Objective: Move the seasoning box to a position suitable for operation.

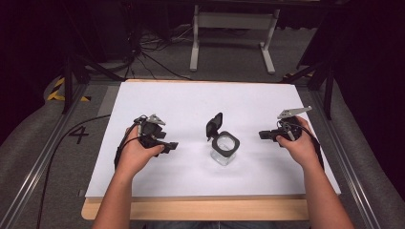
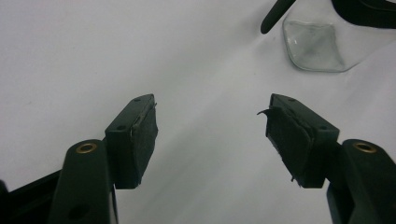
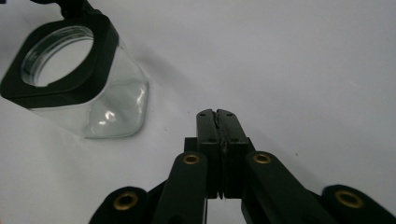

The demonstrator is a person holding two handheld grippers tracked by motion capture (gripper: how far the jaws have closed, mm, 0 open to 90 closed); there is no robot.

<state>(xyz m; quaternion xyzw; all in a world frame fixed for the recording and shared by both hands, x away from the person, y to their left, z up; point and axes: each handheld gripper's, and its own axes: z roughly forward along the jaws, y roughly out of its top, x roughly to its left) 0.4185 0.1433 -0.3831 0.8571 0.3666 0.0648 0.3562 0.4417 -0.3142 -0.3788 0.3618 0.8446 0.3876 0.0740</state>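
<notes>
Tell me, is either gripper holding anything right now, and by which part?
Nothing is held. The left gripper is open over bare table; the right gripper is shut on nothing. The clear jar stands untouched between them, its lid flipped open.

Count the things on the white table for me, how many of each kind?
Clear jar with black collar and its flip lid open: 1
Grippers, left gripper and right gripper: 2
Total: 3

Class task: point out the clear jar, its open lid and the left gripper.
clear jar point(image 1: 224, 150), high view, glass wall.
open lid point(image 1: 214, 126), high view, flap's middle.
left gripper point(image 2: 211, 133), left gripper view, between its tips.
</notes>
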